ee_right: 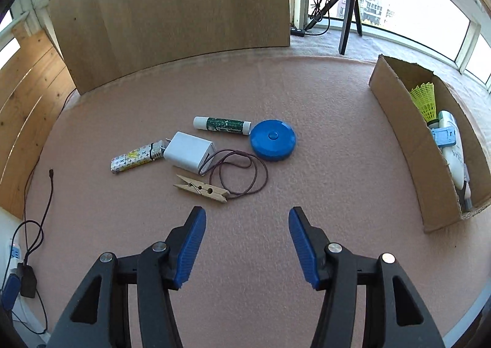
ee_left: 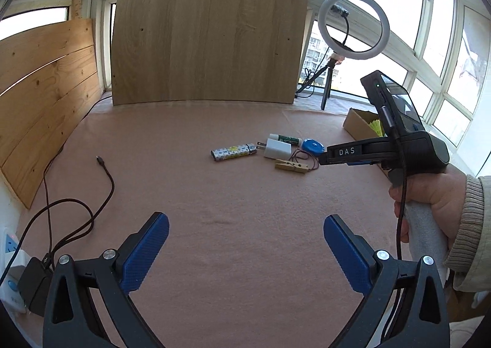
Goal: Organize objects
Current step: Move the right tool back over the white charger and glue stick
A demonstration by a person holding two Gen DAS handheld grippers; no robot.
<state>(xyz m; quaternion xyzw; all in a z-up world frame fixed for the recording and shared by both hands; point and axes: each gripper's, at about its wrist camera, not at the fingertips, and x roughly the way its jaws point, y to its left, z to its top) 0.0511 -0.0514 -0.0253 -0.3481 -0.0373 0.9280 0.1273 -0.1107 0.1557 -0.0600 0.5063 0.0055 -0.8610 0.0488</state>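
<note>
On the pink cloth lie a patterned lighter (ee_right: 135,159), a white charger plug (ee_right: 188,152), a green glue stick (ee_right: 222,126), a blue round tape measure (ee_right: 273,141), a wooden clothespin (ee_right: 201,188) and a brown cord loop (ee_right: 237,174). The same cluster shows in the left wrist view, with the lighter (ee_left: 233,152) at its left. My right gripper (ee_right: 247,219) is open and empty, just short of the clothespin. My left gripper (ee_left: 245,225) is open and empty, well back from the cluster.
A cardboard box (ee_right: 402,133) at the right holds a yellow shuttlecock (ee_right: 425,99), a white bottle and other items. A wooden board (ee_right: 172,13) stands behind. A ring light tripod (ee_right: 348,10) stands at the back right. A cable (ee_left: 106,173) and power strip lie left.
</note>
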